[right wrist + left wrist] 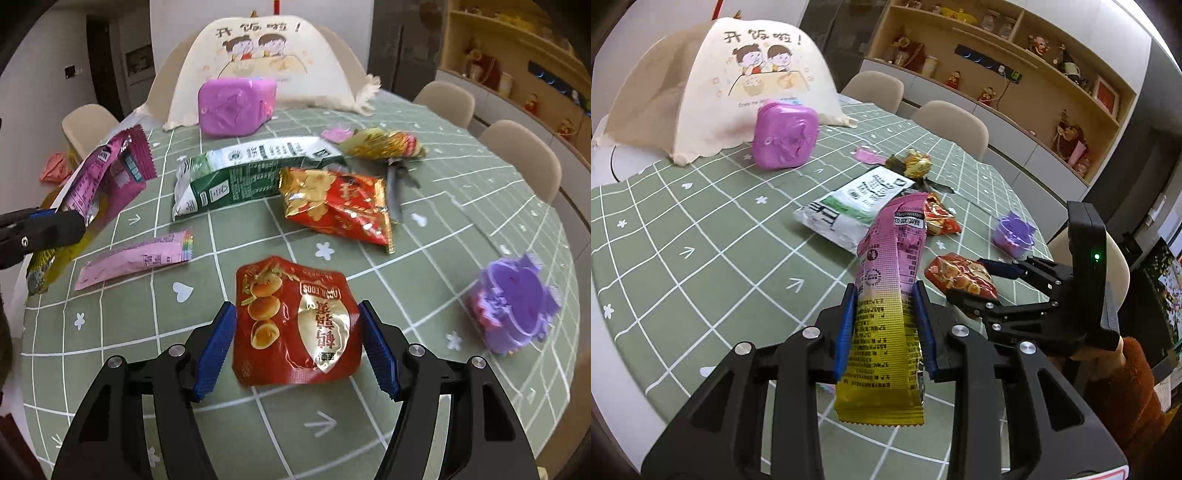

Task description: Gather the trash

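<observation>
My left gripper (886,325) is shut on a pink and yellow snack wrapper (886,295) and holds it above the green checked tablecloth (701,240); the wrapper also shows at the left of the right wrist view (107,181). My right gripper (297,347) is open, its blue pads on either side of a red quail egg packet (295,321) lying on the cloth. That packet and the right gripper (975,280) show in the left wrist view. Other trash lies beyond: a green and white bag (243,173), a red and gold packet (340,206), a pink wrapper (136,258), a gold wrapper (384,144).
A pink lidded box (236,107) and a cloth food cover (266,48) stand at the back of the table. A purple container (517,306) sits near the right edge. Beige chairs (517,151) ring the table. A black-handled tool (395,184) lies beside the red and gold packet.
</observation>
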